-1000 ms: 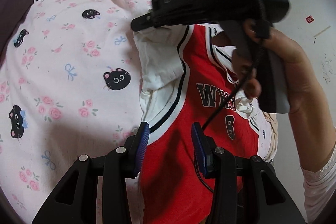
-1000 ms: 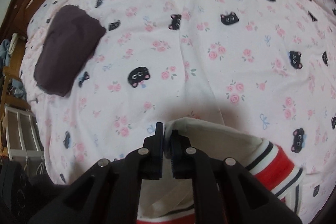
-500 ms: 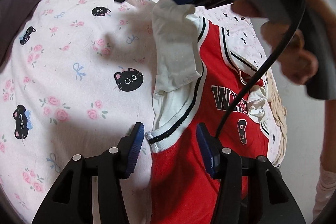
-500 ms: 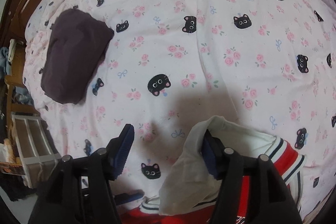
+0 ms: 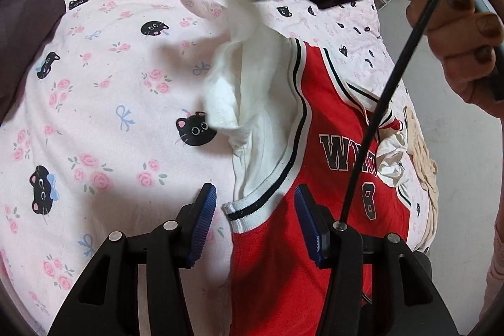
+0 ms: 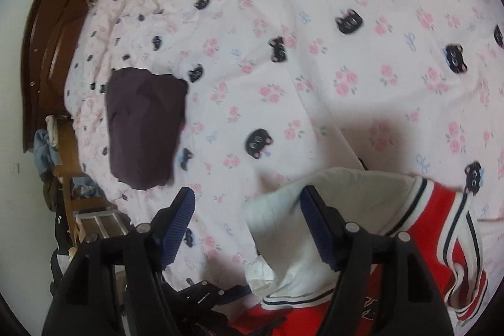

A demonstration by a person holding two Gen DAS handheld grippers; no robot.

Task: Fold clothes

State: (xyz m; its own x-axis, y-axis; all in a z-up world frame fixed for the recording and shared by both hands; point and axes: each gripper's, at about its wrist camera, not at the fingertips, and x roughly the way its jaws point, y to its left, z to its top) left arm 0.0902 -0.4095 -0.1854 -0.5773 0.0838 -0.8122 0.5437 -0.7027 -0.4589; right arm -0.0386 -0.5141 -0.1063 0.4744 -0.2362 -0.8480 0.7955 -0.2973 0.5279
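Garment: red jersey (image 5: 318,122) with white sleeve (image 5: 249,77), lay face-up on the pink cat-print bedspread (image 5: 104,90), near its edge.
Sleeve: lifted off the bed, draped against one blue pad of the right gripper (image 6: 247,229); hung limp and creased.
Right gripper: jaws just opened wide; sleeve no longer pinched, only caught on one finger.
Left gripper (image 5: 255,222): jaws parted, astride the striped armhole trim (image 5: 249,210); pads not pressing on cloth.
Handling (judged): light, soft, floppy knit; no stiffness, likely to slump and slide when let go; not fragile.
Grip points (judged): ribbed trim and sleeve hem, thicker and less slippery than the smooth red body.
Other items: dark folded cloth (image 6: 145,128) well apart on the bedspread; beige garment (image 5: 422,153) just beside the jersey.
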